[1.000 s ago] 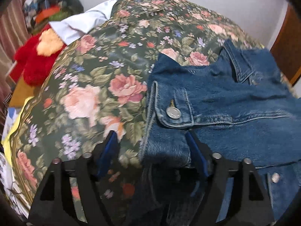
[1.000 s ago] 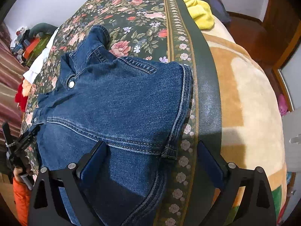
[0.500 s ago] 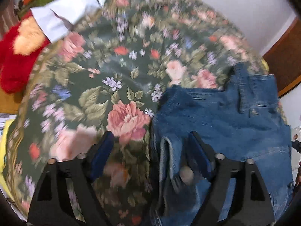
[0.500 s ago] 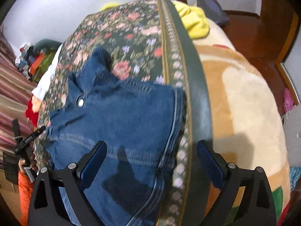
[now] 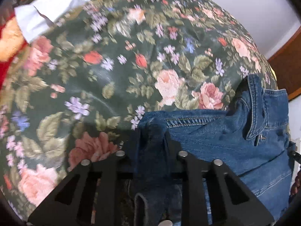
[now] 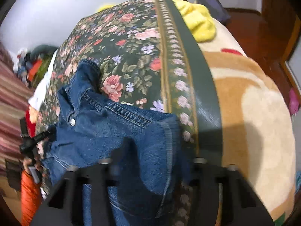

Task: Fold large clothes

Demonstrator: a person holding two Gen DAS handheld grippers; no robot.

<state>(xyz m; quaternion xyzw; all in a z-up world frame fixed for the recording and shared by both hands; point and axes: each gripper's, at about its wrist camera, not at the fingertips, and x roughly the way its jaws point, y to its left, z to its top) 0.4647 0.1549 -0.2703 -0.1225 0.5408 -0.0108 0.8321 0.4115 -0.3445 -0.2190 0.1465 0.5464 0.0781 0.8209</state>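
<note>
A blue denim jacket [image 5: 235, 137] lies on a dark green floral bedspread [image 5: 116, 66]. My left gripper [image 5: 152, 150] is shut on a bunched edge of the jacket, with denim pinched between its black fingers. In the right wrist view the jacket [image 6: 105, 128] is lifted and draped toward the camera. My right gripper [image 6: 150, 162] is shut on the jacket's other edge, its fingertips hidden by the cloth. The collar and a metal button [image 6: 72, 121] show at the left.
A white garment [image 5: 52, 13] and a red plush thing [image 5: 7, 43] lie at the bed's far left. A yellow cloth [image 6: 197, 22] and a beige and tan blanket [image 6: 254, 113] are on the right. Clothes pile [image 6: 32, 66] at the back left. The wooden floor [image 6: 254, 22] is beyond.
Both grippers went from open to shut on the jacket's edges. The jacket, flat before, is now lifted and bunched toward the cameras.
</note>
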